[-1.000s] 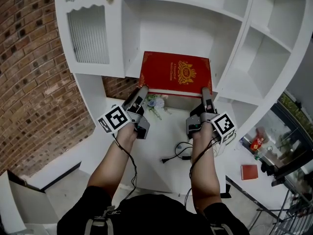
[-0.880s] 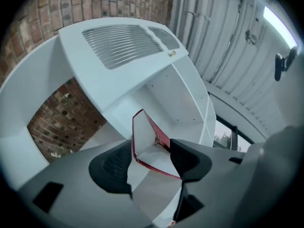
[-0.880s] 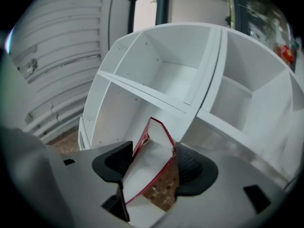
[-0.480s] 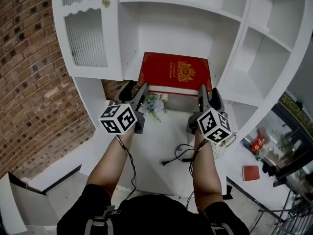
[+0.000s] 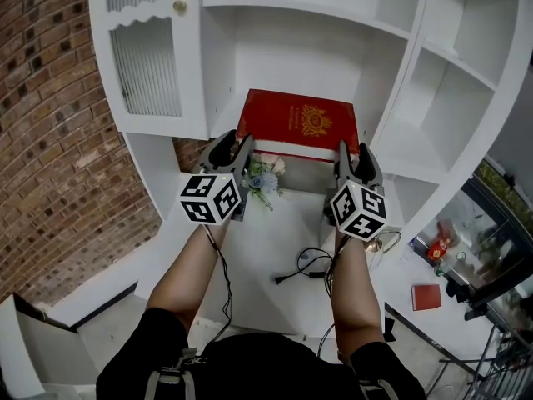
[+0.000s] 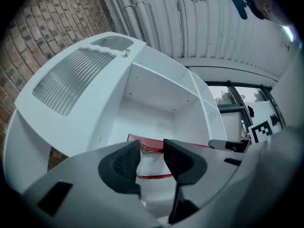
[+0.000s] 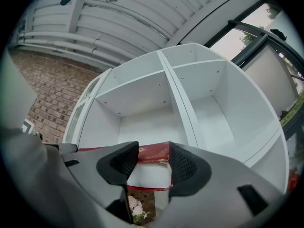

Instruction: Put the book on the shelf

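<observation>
A red book with a gold crest (image 5: 300, 122) lies flat on the white shelf (image 5: 391, 148), its near edge sticking out past the shelf front. My left gripper (image 5: 234, 150) sits just before the book's near left corner, and my right gripper (image 5: 353, 158) before its near right corner. Both point slightly upward with their marker cubes facing up. Both pairs of jaws have just been closing, with a gap still between the pads. In the left gripper view the book (image 6: 151, 147) shows through that gap past the gripper (image 6: 152, 158), unpressed. The right gripper (image 7: 153, 163) frames the book (image 7: 154, 152) the same way.
A ribbed-glass cabinet door (image 5: 148, 57) stands left of the open compartment, with more white compartments (image 5: 466, 90) to the right. Below the book are a small flower bunch (image 5: 265, 173) and a black cable (image 5: 304, 265). A brick wall (image 5: 50, 140) is at left. A small red book (image 5: 425, 295) lies at lower right.
Both grippers have rolled, so their marker cubes now face up instead of sideways, and both have risen a little. Their jaws have narrowed. The book lies where it was.
</observation>
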Motion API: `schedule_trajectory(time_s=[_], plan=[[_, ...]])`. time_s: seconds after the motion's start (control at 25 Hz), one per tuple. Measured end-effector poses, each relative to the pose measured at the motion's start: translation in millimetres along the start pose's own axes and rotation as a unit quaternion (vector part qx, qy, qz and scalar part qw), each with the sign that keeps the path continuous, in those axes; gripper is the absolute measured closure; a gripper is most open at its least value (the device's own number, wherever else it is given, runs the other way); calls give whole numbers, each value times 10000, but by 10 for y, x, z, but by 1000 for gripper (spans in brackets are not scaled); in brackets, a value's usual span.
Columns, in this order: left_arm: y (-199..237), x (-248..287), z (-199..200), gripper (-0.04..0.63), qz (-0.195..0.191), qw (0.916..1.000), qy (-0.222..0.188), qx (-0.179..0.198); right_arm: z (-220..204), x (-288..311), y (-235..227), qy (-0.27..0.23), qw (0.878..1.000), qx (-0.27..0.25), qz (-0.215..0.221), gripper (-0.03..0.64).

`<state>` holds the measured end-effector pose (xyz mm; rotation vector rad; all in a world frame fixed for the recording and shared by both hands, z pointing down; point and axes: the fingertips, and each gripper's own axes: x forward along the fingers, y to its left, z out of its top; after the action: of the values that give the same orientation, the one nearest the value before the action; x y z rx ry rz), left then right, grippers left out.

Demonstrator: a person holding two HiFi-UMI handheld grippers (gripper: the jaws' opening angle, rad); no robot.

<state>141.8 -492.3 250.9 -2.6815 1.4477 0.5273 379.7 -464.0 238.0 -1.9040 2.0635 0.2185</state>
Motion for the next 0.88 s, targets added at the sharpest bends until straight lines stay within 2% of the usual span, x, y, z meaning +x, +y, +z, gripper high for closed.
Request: schedule_trajectory(time_s=[0.16, 0.88], plan=[[30, 71, 3, 433, -65, 9999, -36, -152, 3, 79, -17, 60, 10000, -60, 19, 396], [139, 400, -23, 433, -22, 9997, 224, -89, -59, 416, -132, 228, 9995, 212, -24, 396]])
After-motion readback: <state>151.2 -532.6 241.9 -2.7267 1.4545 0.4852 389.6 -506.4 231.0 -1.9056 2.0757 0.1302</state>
